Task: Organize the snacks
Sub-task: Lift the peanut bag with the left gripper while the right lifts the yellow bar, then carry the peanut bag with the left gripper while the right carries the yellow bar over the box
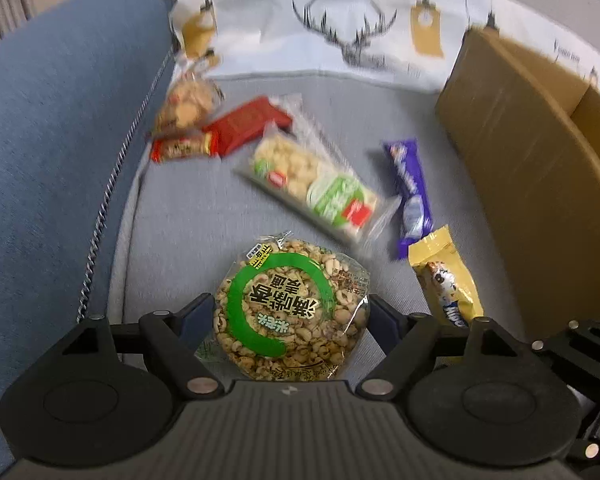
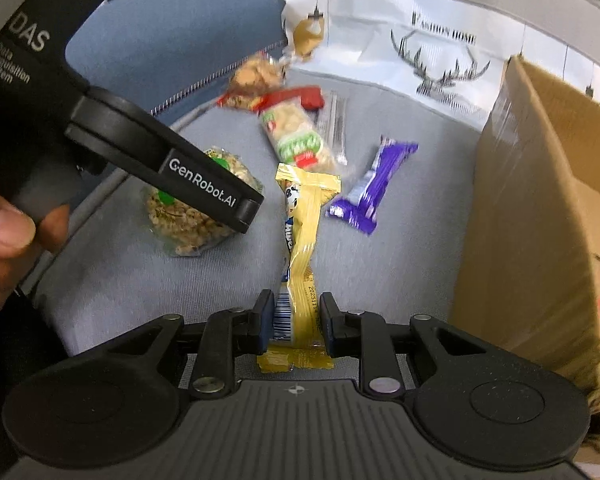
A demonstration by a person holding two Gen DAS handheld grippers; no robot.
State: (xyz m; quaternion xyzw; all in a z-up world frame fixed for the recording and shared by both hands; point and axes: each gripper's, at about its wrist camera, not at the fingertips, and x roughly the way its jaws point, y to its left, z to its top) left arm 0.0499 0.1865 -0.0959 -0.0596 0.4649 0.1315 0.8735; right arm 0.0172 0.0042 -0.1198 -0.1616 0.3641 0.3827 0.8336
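Snacks lie scattered on a pale grey fabric sofa cushion (image 1: 188, 216), presumably so each can be picked off singly and dropped into the brown corrugated cardboard box (image 1: 512, 152) standing at the right.

From the left wrist, the left gripper (image 1: 290, 316) has its dark fingers spread on either side of a round puffed-grain cake in crinkly clear film with a green ring print (image 1: 290, 308); the pads look close to the wrapper's edges, but whether they press it I cannot tell. Beyond it lie a long clear-wrapped puffed bar with green-and-red labels (image 1: 312, 184), a glossy purple foil bar (image 1: 410, 196), a flat red packet (image 1: 248, 124) and a clear bag of golden biscuits (image 1: 186, 104).

From the right wrist, the right gripper (image 2: 294, 320) is clenched on the near end of a slim yellow foil sachet (image 2: 304, 232), which creases and narrows where it is pinched. Gripping near the sealed tail probably suits such limp, slippery film. The box wall (image 2: 520, 200) rises just to the right, its open top near.
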